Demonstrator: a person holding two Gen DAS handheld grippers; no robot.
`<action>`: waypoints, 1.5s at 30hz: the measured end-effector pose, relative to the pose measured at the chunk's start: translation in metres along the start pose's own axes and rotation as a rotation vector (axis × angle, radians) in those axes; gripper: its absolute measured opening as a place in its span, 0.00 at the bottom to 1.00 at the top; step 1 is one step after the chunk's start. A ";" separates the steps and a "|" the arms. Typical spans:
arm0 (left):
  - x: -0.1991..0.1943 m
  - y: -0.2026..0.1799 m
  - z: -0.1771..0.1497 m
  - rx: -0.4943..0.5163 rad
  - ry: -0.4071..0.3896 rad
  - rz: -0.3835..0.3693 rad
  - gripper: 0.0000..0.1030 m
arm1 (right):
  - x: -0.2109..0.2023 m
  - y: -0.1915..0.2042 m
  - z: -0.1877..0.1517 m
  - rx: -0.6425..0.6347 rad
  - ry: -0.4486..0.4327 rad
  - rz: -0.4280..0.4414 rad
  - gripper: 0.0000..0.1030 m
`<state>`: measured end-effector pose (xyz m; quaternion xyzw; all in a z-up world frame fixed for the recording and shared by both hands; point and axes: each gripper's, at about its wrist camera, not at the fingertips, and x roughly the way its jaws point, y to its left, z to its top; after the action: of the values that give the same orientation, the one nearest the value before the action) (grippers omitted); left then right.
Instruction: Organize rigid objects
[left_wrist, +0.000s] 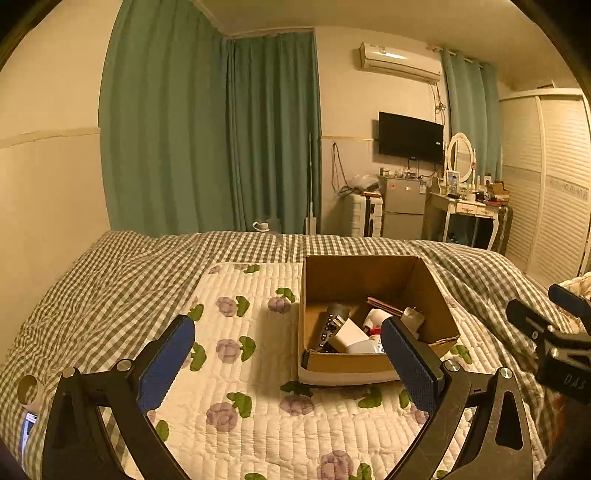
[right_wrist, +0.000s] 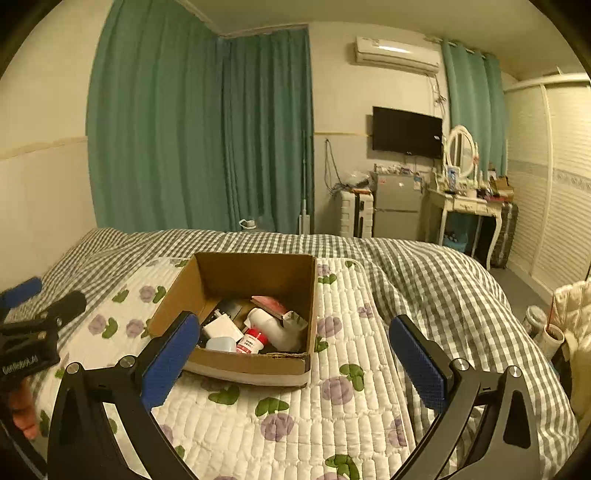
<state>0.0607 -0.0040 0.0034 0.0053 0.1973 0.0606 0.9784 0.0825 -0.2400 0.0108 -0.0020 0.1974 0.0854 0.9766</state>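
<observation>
An open cardboard box (left_wrist: 432, 295) (right_wrist: 173, 295) sits on the white floral quilt (left_wrist: 258, 406) (right_wrist: 332, 406) on the bed. Inside lie a black remote (left_wrist: 330, 321), a white block (left_wrist: 351, 336) (right_wrist: 221, 326), a white bottle with a red label (right_wrist: 253, 341), a reddish flat pack (right_wrist: 269, 304) and other small items. My left gripper (left_wrist: 291, 365) is open and empty, held above the quilt just before the box's left front. My right gripper (right_wrist: 295, 358) is open and empty, in front of the box's right side. Each gripper shows at the edge of the other's view.
A grey checked duvet (left_wrist: 110, 280) (right_wrist: 443, 277) covers the bed around the quilt. A cardboard roll (left_wrist: 31, 391) and a phone-like object (left_wrist: 28, 428) lie at the left edge. Bottles and a white padded item (right_wrist: 554, 325) stand off the bed's right side.
</observation>
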 end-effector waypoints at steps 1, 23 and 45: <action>-0.002 -0.001 0.001 0.002 -0.005 0.000 1.00 | 0.001 0.002 -0.001 -0.011 0.001 0.004 1.00; -0.002 -0.010 -0.002 0.011 0.025 -0.042 1.00 | -0.001 0.002 0.000 0.016 0.011 0.016 1.00; 0.000 -0.015 -0.007 0.036 0.053 -0.043 1.00 | 0.007 0.004 -0.007 0.000 0.043 -0.023 1.00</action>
<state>0.0598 -0.0193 -0.0031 0.0172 0.2244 0.0360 0.9737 0.0853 -0.2356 0.0016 -0.0060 0.2185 0.0742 0.9730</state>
